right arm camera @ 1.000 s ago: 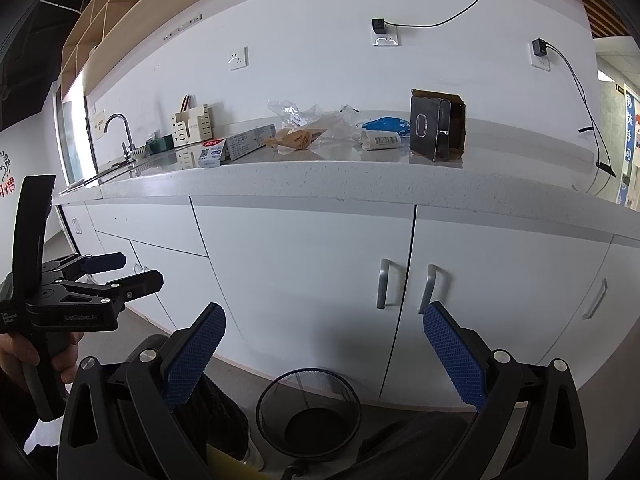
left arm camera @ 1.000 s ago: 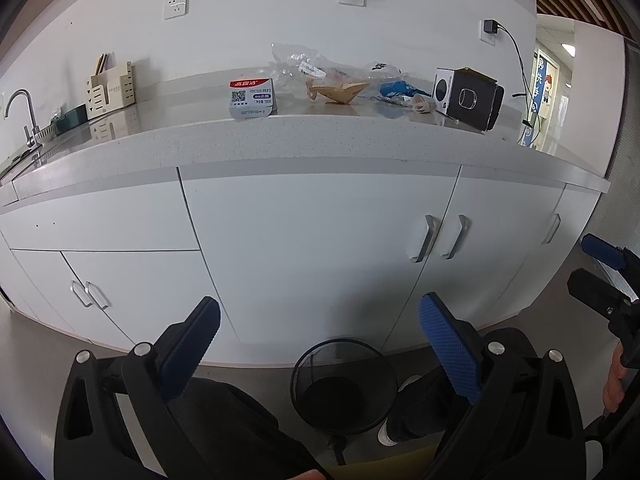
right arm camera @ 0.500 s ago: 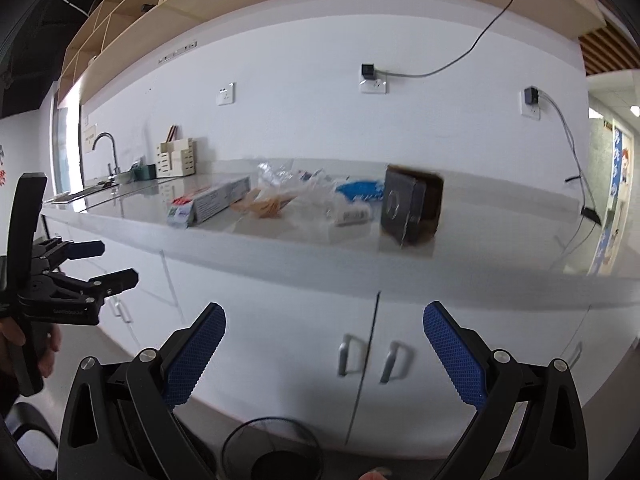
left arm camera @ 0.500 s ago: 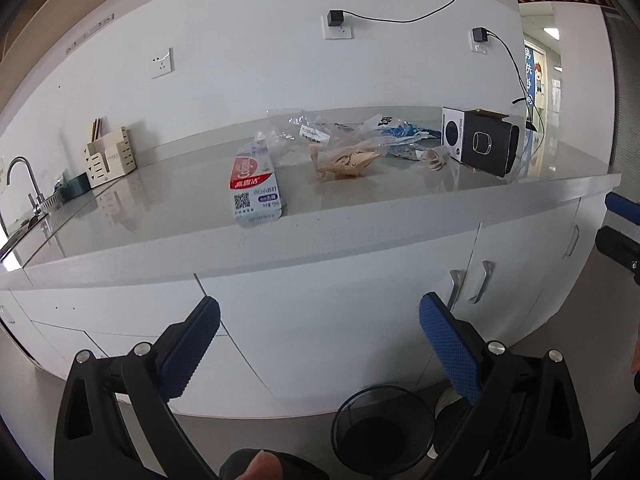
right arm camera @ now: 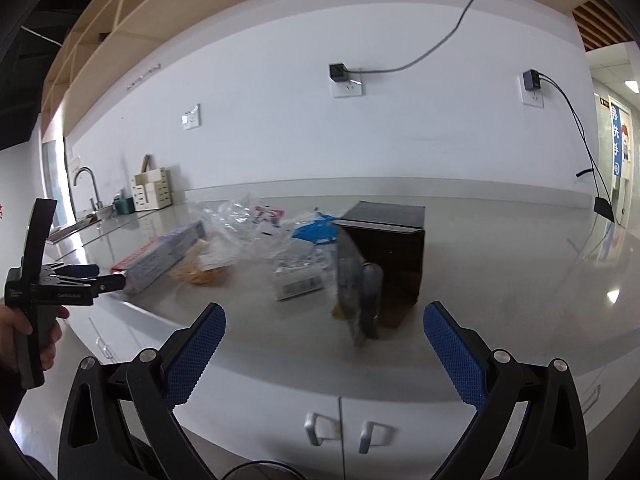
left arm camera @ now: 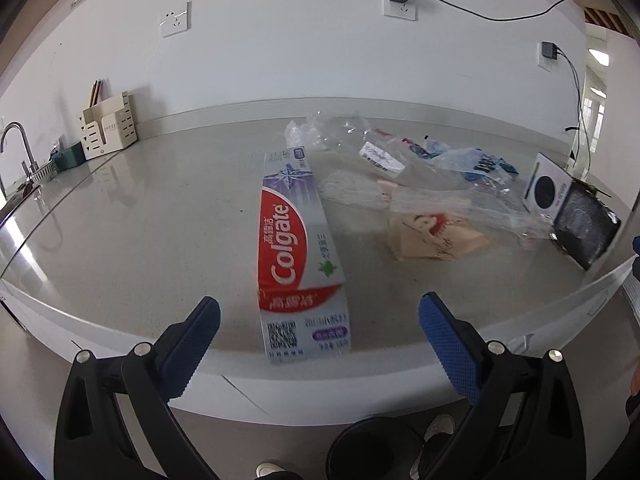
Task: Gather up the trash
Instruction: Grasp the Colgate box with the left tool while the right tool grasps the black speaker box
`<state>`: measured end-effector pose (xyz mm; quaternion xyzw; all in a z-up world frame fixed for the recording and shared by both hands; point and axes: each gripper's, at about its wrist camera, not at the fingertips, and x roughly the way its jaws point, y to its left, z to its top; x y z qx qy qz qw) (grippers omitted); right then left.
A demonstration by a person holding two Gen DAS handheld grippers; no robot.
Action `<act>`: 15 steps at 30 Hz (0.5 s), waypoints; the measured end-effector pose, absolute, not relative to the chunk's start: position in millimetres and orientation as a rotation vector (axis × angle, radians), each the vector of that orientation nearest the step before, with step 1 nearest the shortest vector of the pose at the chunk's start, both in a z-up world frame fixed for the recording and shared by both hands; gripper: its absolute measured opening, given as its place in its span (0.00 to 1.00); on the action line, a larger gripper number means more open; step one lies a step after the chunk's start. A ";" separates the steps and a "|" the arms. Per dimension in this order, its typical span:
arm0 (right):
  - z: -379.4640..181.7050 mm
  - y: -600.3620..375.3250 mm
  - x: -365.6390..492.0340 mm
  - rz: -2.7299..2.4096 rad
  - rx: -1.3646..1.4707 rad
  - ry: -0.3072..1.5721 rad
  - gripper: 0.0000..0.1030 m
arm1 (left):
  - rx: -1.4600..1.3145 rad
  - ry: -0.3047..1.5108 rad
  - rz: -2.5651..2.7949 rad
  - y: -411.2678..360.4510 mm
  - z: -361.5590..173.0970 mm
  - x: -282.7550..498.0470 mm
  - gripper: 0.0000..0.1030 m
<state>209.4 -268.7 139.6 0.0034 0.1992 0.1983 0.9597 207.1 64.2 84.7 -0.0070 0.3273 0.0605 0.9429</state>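
A Colgate toothpaste box (left arm camera: 298,256) lies on the grey counter (left arm camera: 160,232), its near end at the front edge. My left gripper (left arm camera: 320,320) is open, empty, just short of that end. Behind lie clear plastic wrap (left arm camera: 420,184), a beige paper bag (left arm camera: 436,236), blue wrappers (left arm camera: 476,164) and a black box (left arm camera: 576,216). My right gripper (right arm camera: 324,328) is open and empty, in front of the black box (right arm camera: 384,256). The toothpaste box (right arm camera: 160,260) and the left gripper (right arm camera: 96,280) show at the left of the right wrist view.
A black mesh bin (left arm camera: 372,448) stands on the floor below the counter. A beige organiser (left arm camera: 108,128) and a tap (left arm camera: 16,148) are far left. Chargers with cables hang from wall sockets (left arm camera: 400,0). White cabinet doors (right arm camera: 340,432) lie under the counter.
Both grippers have risen from cabinet height to counter level and moved closer. The toothpaste box now fills the middle of the left view, the black box the right view.
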 end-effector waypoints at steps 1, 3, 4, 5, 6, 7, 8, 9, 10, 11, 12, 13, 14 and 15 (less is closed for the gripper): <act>137.0 -269.0 219.5 0.401 0.010 0.415 0.97 | 0.005 0.670 0.138 65.2 83.3 214.3 0.96; 131.3 -267.6 235.2 0.403 0.008 0.427 0.97 | 0.043 0.676 0.162 66.1 80.6 229.2 0.96; 129.3 -265.9 242.1 0.401 0.002 0.431 0.97 | 0.042 0.682 0.159 66.8 79.5 234.3 0.96; 127.6 -263.9 248.3 0.401 -0.001 0.433 0.97 | 0.039 0.688 0.163 68.7 78.5 239.3 0.95; 125.1 -261.8 251.6 0.408 -0.001 0.433 0.97 | 0.039 0.684 0.163 69.7 78.1 243.5 0.94; 123.9 -260.4 254.8 0.412 -0.002 0.434 0.97 | 0.043 0.678 0.159 69.8 78.3 246.2 0.88; 123.2 -258.4 256.8 0.413 -0.004 0.431 0.97 | 0.051 0.680 0.160 69.6 77.9 249.2 0.77; 122.5 -256.0 259.0 0.411 -0.012 0.428 0.96 | 0.054 0.687 0.158 69.8 76.9 251.9 0.71; 122.1 -253.5 260.3 0.408 -0.022 0.422 0.89 | 0.051 0.692 0.152 69.7 76.0 253.8 0.62; 122.0 -251.0 261.4 0.409 -0.033 0.419 0.84 | 0.041 0.697 0.145 73.2 75.7 256.9 0.57; 122.3 -248.9 263.0 0.413 -0.039 0.421 0.71 | 0.032 0.700 0.142 75.1 75.1 258.4 0.53; 123.1 -247.1 264.6 0.418 -0.042 0.426 0.62 | 0.023 0.698 0.140 77.5 75.2 259.6 0.52; 123.2 -245.7 267.2 0.426 -0.042 0.433 0.56 | 0.022 0.697 0.137 77.0 74.9 259.6 0.51; 123.5 -245.2 269.0 0.436 -0.041 0.440 0.40 | 0.027 0.694 0.141 77.6 75.1 260.5 0.50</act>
